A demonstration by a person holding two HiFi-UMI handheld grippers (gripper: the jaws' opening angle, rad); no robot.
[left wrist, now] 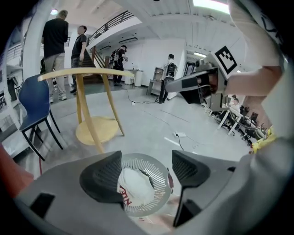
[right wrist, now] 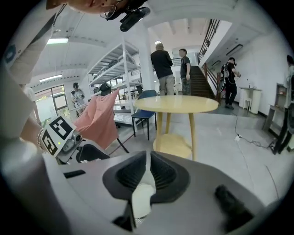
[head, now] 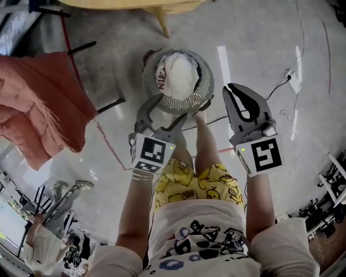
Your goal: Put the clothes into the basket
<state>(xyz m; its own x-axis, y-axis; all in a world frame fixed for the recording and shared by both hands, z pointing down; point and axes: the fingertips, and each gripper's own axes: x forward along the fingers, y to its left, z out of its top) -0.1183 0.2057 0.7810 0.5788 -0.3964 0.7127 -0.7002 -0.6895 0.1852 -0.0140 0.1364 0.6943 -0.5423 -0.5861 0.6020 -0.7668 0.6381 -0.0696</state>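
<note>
**Head view, with both gripper views.** You are holding the left gripper [head: 162, 112] with its jaws standing wide apart and gripping nothing. It is hovering over the lower-left rim of the grey slatted basket [head: 204, 81], just left of centre frame. In the left gripper view the basket is showing through the gap between the two pads. A white garment [head: 181, 73] is lying bunched inside the basket, below the claw and apart from it.

You are carrying the right gripper [head: 232, 92] to the right of the basket, clear of its rim, with its jaws drawn together. Only a pale sliver is showing between the pads (floor or cloth, you cannot tell which).

A salmon garment [head: 38, 103] is hanging at the upper left beside a black rack [head: 81, 50], well apart from both claws. A yellow round table [head: 124, 4] is standing at the top edge, and a power strip [head: 293, 76] with its cable is lying at the right. Nothing is standing between the left claw and the basket.

Red letters [head: 160, 76] are running along the white garment; they are too crumpled to read.
</note>
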